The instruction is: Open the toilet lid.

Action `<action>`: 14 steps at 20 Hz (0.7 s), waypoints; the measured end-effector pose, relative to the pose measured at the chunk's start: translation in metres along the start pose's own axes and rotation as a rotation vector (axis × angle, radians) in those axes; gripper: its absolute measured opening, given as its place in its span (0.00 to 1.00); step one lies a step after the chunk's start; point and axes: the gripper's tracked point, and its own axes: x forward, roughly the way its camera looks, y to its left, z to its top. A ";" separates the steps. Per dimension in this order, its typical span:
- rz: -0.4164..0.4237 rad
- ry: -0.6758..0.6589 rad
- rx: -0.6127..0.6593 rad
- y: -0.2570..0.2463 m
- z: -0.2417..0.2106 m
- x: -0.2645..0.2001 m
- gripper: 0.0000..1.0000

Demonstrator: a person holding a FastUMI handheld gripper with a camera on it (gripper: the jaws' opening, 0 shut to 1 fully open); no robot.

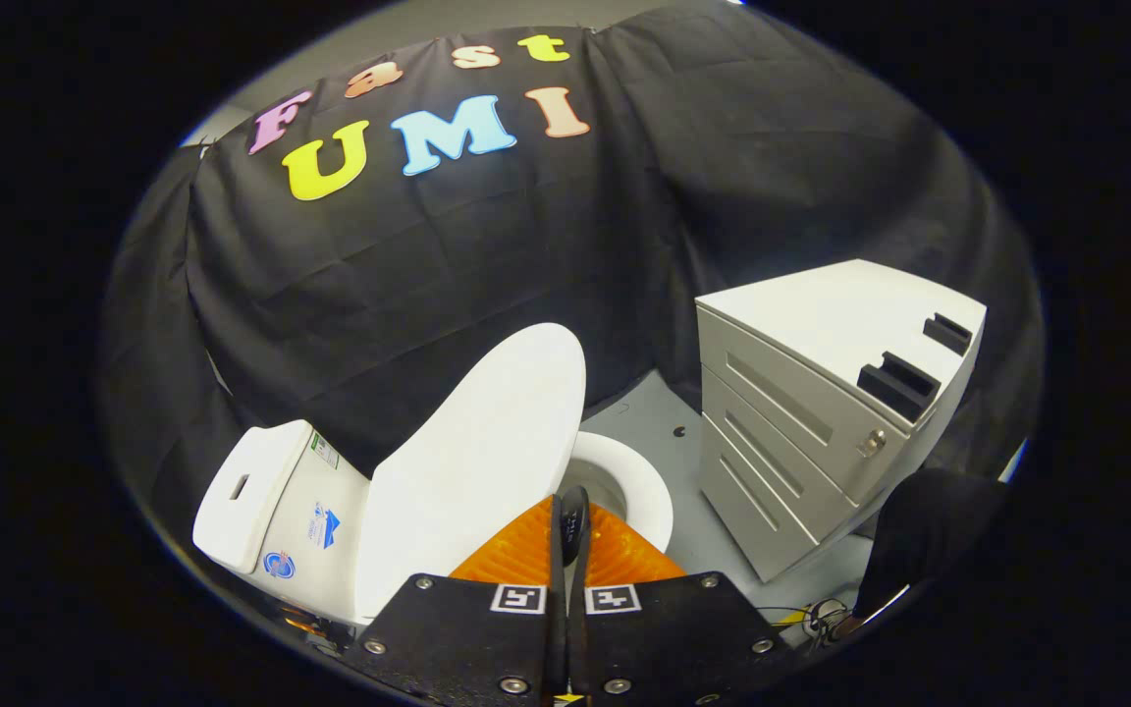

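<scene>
- The gripper [565,506] is hanging above the toilet, its fingers [524,550] pressed together and pinching nothing; nothing is left to hold, I judge
- The toilet lid [472,462] is standing raised, leaning back toward the cistern [276,501], just ahead of the fingers; the seat ring [639,481] is lying exposed beyond them; the job is looking done
- A grey drawer cabinet [801,412] is standing beside the bowl, well apart from the lid's swing
</scene>
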 end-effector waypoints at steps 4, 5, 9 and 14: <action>0.003 -0.037 -0.082 0.021 0.016 -0.014 0.00; 0.005 -0.045 -0.100 0.026 0.020 -0.017 0.00; 0.011 -0.077 -0.162 0.049 0.034 -0.030 0.00; 0.025 -0.110 -0.238 0.076 0.049 -0.044 0.00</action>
